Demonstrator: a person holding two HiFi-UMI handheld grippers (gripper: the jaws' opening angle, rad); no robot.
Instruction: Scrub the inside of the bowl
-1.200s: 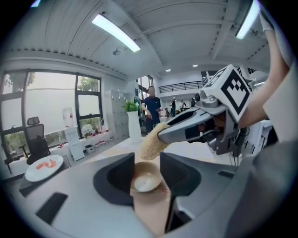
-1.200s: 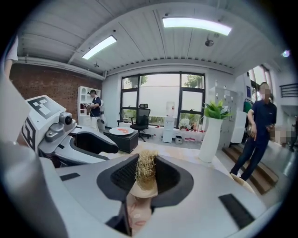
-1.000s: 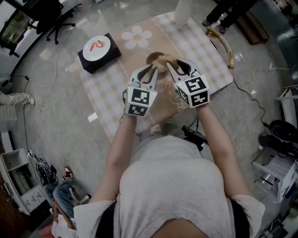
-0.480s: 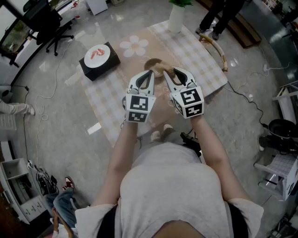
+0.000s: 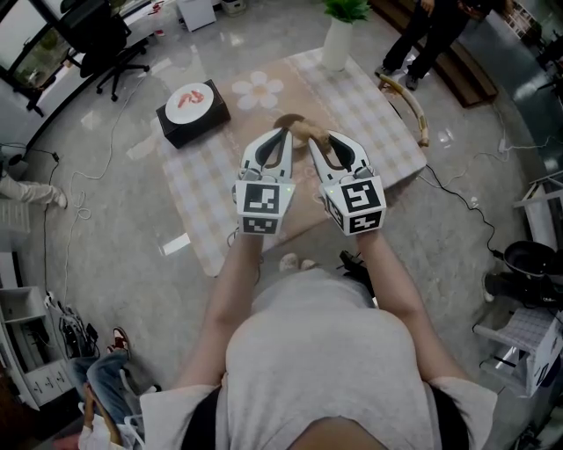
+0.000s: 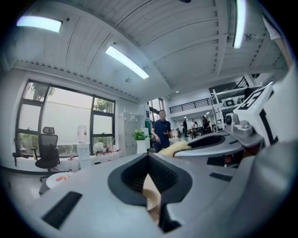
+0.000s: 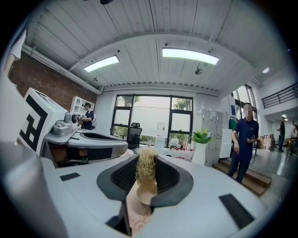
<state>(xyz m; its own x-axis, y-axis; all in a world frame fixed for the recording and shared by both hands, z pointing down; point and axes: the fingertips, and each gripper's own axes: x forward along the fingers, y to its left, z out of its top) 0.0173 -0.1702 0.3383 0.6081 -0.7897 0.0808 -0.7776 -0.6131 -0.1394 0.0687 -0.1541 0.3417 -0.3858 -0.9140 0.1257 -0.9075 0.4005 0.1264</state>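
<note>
Over a low table with a checked cloth (image 5: 369, 114), both grippers are held up side by side and point level. My left gripper (image 5: 283, 132) is shut on the thin rim of a brown bowl (image 5: 290, 120); in the left gripper view the left gripper (image 6: 149, 155) shows a beige sliver of the bowl (image 6: 152, 197) between its pads. My right gripper (image 5: 315, 139) is shut on a straw-coloured fibrous scrubber (image 5: 305, 132). In the right gripper view the scrubber (image 7: 146, 169) stands up between the pads of the right gripper (image 7: 146, 160). The scrubber sits right beside the bowl.
A black box carrying a white plate (image 5: 192, 110) lies at the table's left corner. A white vase with a green plant (image 5: 338, 39) stands at the far edge. A curved wooden piece (image 5: 406, 104) lies by the right edge. An office chair (image 5: 106, 35) and a standing person (image 5: 431, 26) are beyond the table.
Both grippers have risen towards the camera, with the bowl and the scrubber still at their tips. The table looks farther below them.
</note>
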